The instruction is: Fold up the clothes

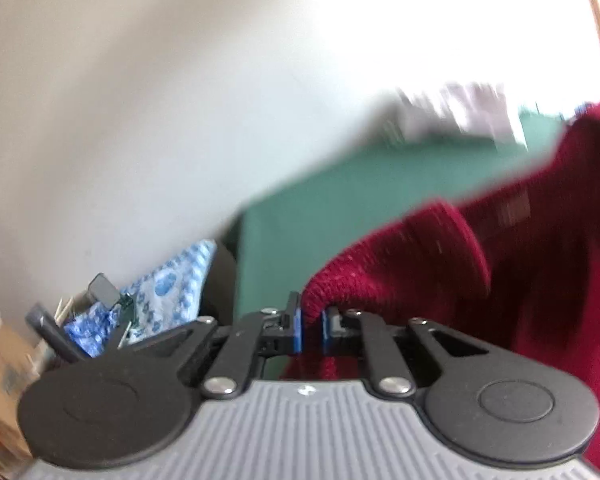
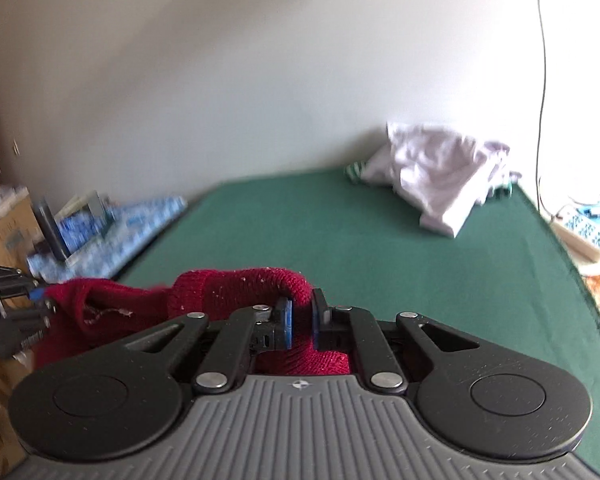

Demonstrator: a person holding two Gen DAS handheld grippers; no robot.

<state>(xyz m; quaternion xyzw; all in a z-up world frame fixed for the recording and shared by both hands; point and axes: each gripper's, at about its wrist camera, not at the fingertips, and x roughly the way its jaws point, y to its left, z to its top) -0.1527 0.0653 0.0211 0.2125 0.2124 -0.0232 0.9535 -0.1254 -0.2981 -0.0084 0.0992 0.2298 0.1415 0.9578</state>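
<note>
Hand-held gripper pair, left [image 1: 311, 328] and right [image 2: 301, 322], each pinching the dark red knitted garment [image 2: 235, 292], apparently lifted above the green-covered counter [image 2: 340, 240]; next, spread it flat.

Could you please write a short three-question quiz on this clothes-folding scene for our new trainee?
1. True or false: both grippers are shut on the same red knit garment.
2. What colour is the table cover?
   A. blue
   B. green
   C. grey
3. In the right wrist view, what lies at the far end of the table?

Key
1. True: the left gripper and the right gripper each pinch its knit fabric between blue pads.
2. B
3. A crumpled pile of pale clothes, not touching the red garment.
</note>
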